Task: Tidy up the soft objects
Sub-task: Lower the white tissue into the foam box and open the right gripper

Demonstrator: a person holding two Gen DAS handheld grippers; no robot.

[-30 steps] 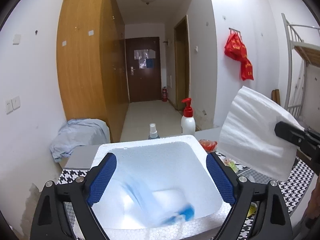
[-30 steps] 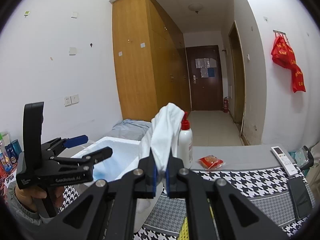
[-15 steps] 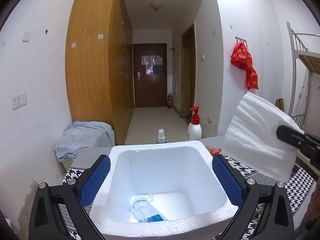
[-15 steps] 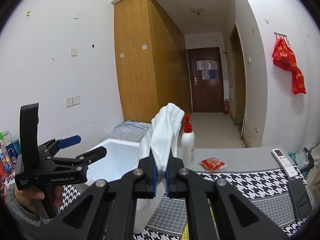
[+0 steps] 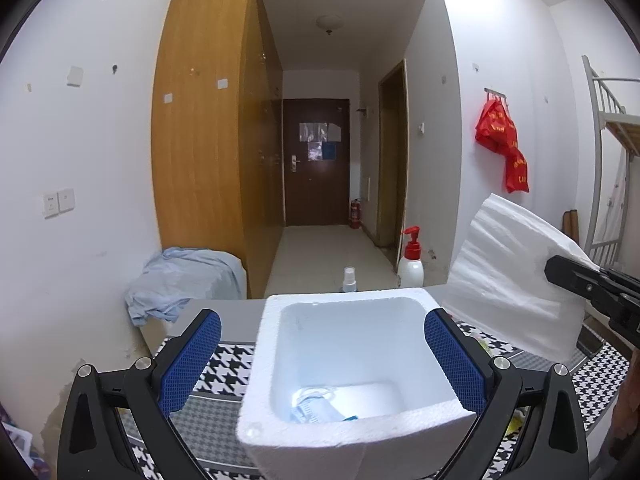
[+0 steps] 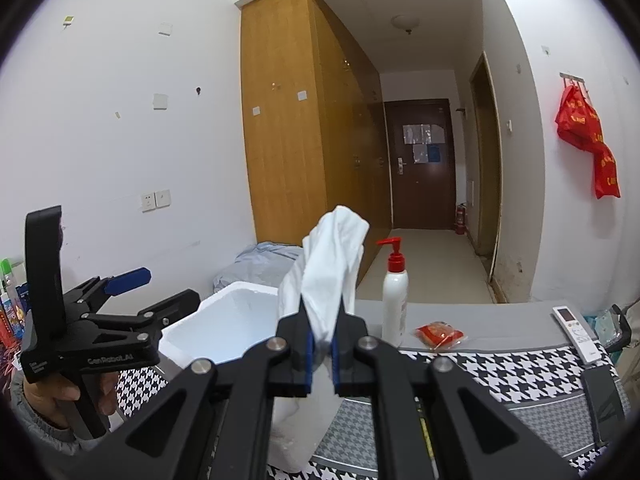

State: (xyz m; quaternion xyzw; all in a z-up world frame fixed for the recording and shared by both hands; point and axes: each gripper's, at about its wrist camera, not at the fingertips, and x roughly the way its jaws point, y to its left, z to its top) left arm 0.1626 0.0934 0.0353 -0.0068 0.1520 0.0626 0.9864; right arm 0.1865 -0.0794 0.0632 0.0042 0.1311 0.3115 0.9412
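A white foam box (image 5: 352,376) stands on the houndstooth table; it also shows in the right wrist view (image 6: 224,328). A blue face mask (image 5: 316,406) lies on its floor. My left gripper (image 5: 320,364) is open and empty, held back from the box with its blue pads either side of it; it also shows in the right wrist view (image 6: 156,292). My right gripper (image 6: 321,354) is shut on a white tissue (image 6: 328,272), held up in the air to the right of the box. The tissue also shows in the left wrist view (image 5: 516,284).
A red-pump lotion bottle (image 6: 394,300), a red snack packet (image 6: 440,334) and a white remote (image 6: 576,332) sit on the table's far side. A small spray bottle (image 5: 349,279) stands behind the box. A blue cloth (image 5: 184,280) lies left of the table.
The mask dropped from my left gripper into the box and came to rest. My left gripper has drawn back and up from the box. The right gripper holds the tissue nearly still.
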